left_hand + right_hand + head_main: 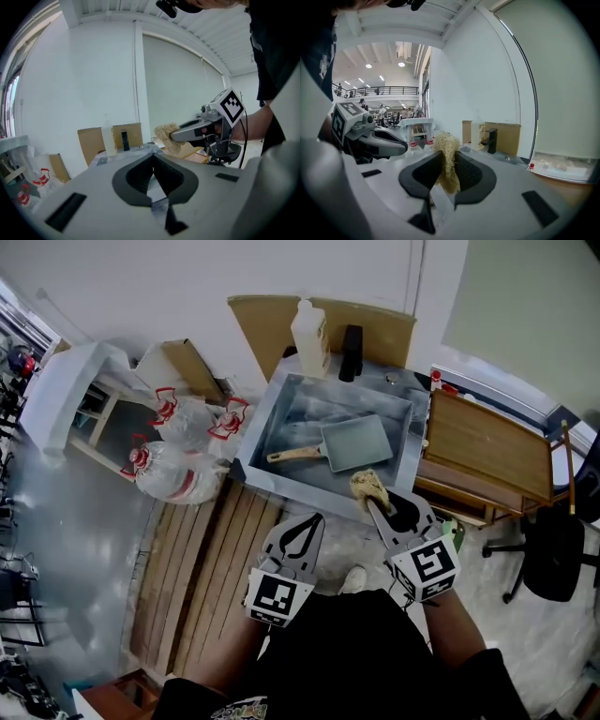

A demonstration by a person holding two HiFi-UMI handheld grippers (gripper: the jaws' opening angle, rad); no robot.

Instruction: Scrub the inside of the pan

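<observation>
Sink ahead of you holds the square pan, lying flat, wooden handle pointing left. Your left gripper hangs before the sink's front edge, jaws closed on nothing. Your right gripper beside it clamps a fibrous scrubber over that edge.

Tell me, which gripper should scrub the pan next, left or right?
Right, probably. The right gripper is shut on the tan scrubber, close to the pan in the sink. The left gripper is shut on nothing and sits farther from the pan.
</observation>
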